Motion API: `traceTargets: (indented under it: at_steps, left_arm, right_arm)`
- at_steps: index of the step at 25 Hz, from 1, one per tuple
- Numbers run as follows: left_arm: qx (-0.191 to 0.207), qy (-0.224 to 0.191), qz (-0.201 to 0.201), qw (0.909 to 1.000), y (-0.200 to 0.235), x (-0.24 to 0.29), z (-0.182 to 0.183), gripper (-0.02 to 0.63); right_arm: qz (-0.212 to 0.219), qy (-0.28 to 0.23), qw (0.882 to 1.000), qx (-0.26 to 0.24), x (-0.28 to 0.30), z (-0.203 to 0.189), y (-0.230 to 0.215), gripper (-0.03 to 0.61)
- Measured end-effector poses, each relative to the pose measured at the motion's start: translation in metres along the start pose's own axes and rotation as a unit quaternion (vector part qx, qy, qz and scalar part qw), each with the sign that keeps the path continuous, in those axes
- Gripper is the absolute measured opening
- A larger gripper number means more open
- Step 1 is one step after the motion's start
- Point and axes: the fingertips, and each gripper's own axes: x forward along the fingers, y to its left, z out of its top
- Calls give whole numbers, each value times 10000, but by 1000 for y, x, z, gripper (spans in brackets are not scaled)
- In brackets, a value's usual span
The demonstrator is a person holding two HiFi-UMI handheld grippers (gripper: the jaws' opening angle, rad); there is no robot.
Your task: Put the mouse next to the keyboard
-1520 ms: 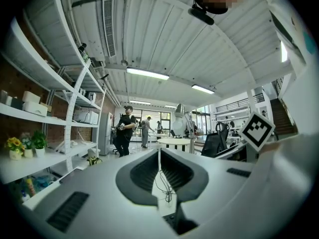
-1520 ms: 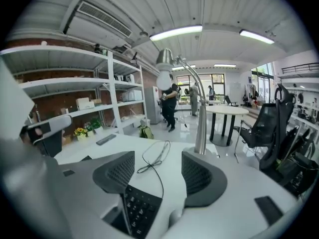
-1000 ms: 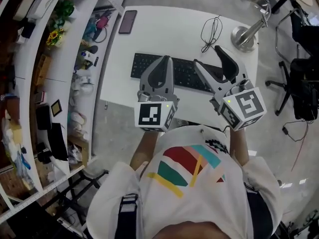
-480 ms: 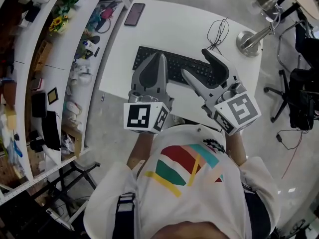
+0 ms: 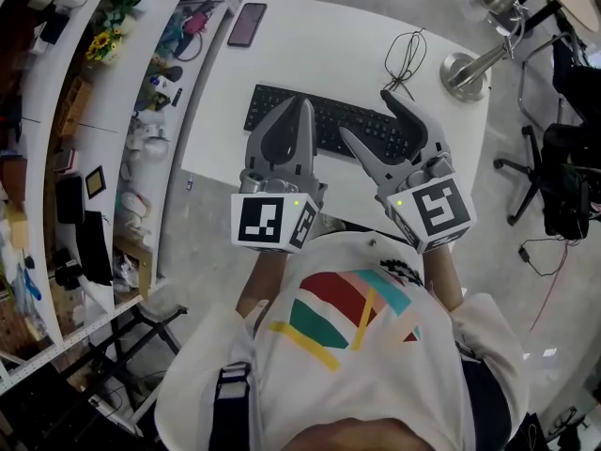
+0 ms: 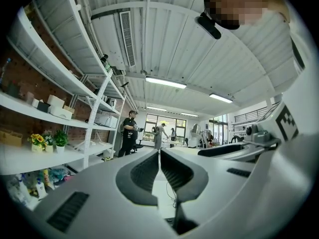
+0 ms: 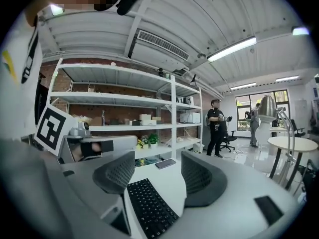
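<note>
Presently holds left gripper (image 5: 300,106) clenched on nothing and right gripper (image 5: 368,116) spread apart, both above keyboard (image 5: 331,120). Shows keyboard flat on white table (image 5: 310,45), beside coiled cable (image 5: 404,59).

Left claw (image 6: 159,156) closed, jaws touching

Lab-like open office: white desk (image 5: 310,59), keyboard (image 5: 324,125), stocked shelving (image 7: 119,103), office chair (image 5: 554,172), strip lights (image 6: 165,82).
</note>
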Motion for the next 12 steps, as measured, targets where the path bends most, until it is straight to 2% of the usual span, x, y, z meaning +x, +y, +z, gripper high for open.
traceTargets:
  at_steps: [3, 12]
  left_arm:
    - [10, 14, -8, 10000, -1, 1, 0, 55]
    - [-67, 91, 42, 9999, 3, 3, -6, 55]
  right_arm:
    - [14, -41, 10000, 20, 0, 0, -3, 302]
    - [-73, 264, 9996, 101, -3, -14, -6, 298]
